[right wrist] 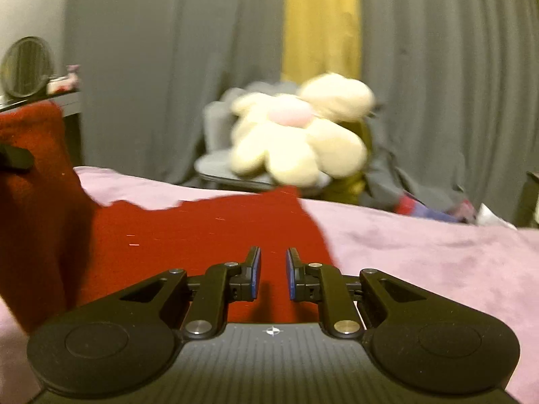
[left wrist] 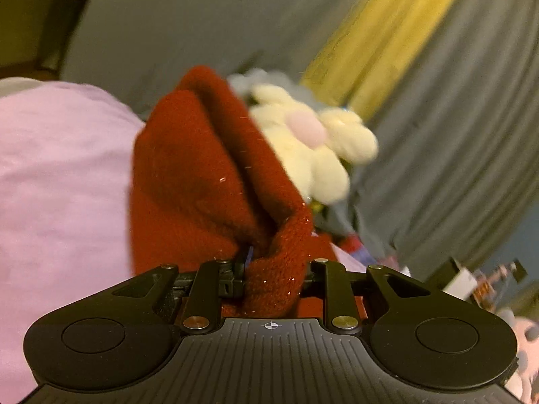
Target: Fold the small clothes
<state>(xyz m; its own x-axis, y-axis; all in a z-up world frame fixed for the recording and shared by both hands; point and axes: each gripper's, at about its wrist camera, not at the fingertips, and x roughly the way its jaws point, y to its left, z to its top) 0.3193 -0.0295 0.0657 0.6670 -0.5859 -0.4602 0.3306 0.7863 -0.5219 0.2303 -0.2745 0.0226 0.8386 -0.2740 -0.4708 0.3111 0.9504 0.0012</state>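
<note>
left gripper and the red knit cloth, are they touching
Touching. The left wrist view shows the red knit cloth bunched between the left gripper's fingers, pinched and lifted off the pink bedspread.

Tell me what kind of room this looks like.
Probably a bedroom: a pink bedspread under the red knit garment, a cream flower-shaped plush behind, and grey curtains across the back.
</note>
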